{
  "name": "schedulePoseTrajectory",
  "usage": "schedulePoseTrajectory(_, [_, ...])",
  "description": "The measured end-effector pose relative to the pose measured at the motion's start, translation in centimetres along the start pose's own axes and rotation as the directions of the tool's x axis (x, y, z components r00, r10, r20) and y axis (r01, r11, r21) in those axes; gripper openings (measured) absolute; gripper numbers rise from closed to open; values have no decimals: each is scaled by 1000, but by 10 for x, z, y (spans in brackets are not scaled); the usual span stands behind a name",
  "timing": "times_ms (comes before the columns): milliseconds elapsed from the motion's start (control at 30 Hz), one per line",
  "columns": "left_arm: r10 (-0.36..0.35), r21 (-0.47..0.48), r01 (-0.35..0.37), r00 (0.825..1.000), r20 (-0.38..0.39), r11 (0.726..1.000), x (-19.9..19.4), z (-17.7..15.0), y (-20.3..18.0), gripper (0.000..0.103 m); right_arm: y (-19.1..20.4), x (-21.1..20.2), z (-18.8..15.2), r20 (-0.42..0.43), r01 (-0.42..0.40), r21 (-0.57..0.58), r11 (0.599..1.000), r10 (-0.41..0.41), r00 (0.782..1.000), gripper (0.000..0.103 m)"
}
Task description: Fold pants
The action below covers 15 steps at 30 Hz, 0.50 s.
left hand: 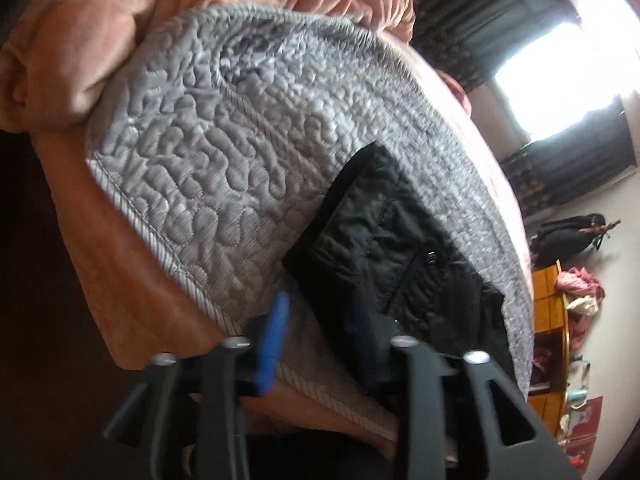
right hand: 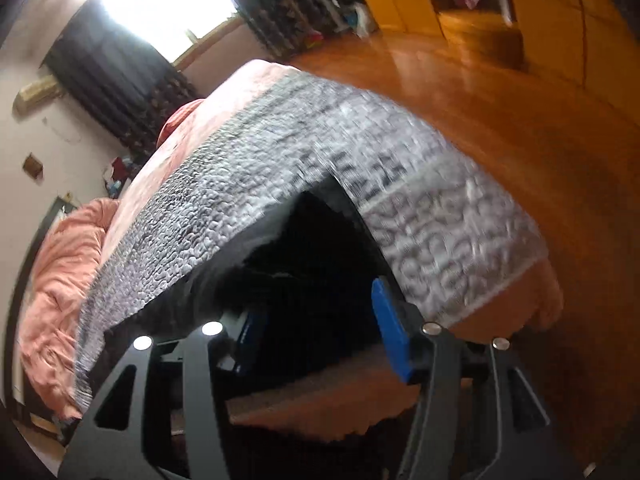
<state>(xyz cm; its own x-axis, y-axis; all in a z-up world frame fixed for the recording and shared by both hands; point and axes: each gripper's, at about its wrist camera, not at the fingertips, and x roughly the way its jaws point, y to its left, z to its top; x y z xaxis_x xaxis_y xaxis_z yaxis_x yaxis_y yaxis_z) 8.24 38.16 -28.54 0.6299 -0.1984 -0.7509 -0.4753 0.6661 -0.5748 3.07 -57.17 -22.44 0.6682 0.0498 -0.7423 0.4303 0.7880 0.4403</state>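
Black pants (left hand: 392, 248) folded on grey quilt (left hand: 208, 152), bed.
Both hand-held grippers, left (left hand: 316, 340) & right (right hand: 320, 340), part open, gripping nothing.

Daylight floods from a blown-out window (left hand: 560, 60), glaring white. Both fisheye views bend hard at the edges; motion blur smears the quilt (right hand: 360, 184), corners fall dark.

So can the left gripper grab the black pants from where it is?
Probably yes. The left gripper is open, and the black pants lie flat on the grey quilt right by its fingertips. One blue finger is over quilt, the other at the pants' edge. Nothing blocks the way.
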Motion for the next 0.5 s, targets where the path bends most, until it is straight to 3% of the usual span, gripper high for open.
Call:
schedulePoseTrajectory(100, [-24,-7,24,999,40,1000,-11,0,-5,61,-27,11,-12,-56,1,129,992,6,998,59])
schedulePoseTrajectory(200, [-39,-20,39,999,32,999,-8,3,-11,75,-54,19,-29,-83,-6,250,968,28,996,59])
schedulePoseTrajectory(300, [-24,-5,24,1000,-15,1000,7,5,-18,77,-73,22,-47,-91,-22,344,939,57,994,59])
schedulePoseTrajectory(367, [10,10,-10,999,-41,1000,20,5,-22,83,-83,21,-58,-80,-38,395,918,76,994,59])
schedulePoseTrajectory(500, [60,11,-60,995,-83,998,41,4,-22,85,-94,15,-67,-21,-128,484,866,158,987,59])
